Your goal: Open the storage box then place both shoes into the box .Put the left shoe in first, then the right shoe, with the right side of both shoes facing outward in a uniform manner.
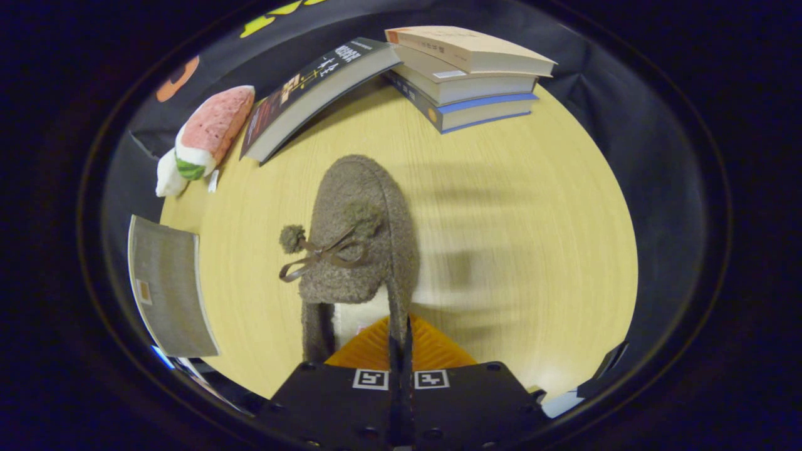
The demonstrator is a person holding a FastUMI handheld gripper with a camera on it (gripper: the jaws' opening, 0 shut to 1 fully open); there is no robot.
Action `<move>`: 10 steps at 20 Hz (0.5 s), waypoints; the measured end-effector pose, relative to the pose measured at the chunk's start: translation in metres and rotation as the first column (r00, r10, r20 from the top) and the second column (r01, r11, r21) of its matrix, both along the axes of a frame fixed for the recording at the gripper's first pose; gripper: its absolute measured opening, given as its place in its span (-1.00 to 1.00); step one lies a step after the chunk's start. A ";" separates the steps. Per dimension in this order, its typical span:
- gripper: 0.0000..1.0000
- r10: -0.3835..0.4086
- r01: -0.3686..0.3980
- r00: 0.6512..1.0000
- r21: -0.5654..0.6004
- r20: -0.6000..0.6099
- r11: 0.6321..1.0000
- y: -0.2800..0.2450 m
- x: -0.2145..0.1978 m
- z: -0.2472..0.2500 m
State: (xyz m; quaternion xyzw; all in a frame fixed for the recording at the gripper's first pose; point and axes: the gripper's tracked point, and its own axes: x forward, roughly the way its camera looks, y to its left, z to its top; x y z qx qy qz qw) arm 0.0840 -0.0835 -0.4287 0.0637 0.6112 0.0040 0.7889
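The gripper (pixel 401 341) has its fingers pinched on the side wall of a fuzzy brown slipper (pixel 360 235), which hangs above the wooden table (pixel 514 207). Beyond it lie a leaning book (pixel 313 94), a stack of books (pixel 467 75) and a watermelon plush toy (pixel 203 134); a grey booklet (pixel 169 285) lies beside the fingers

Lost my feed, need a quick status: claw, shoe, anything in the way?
Claw shut on side wall of fuzzy grey-brown pom-pom slipper, held over round wooden table. Book stack and watermelon plush beyond, apart from slipper.
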 end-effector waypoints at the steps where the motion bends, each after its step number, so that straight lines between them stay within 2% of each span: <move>1: -0.99 -0.019 0.019 1.000 0.017 -0.007 1.000 0.000 -0.005 0.002; 6: -0.99 -0.047 0.046 0.999 0.101 0.008 0.994 0.018 -0.023 0.032; 10: -0.99 -0.018 0.008 0.998 0.144 0.067 0.989 0.055 -0.033 0.082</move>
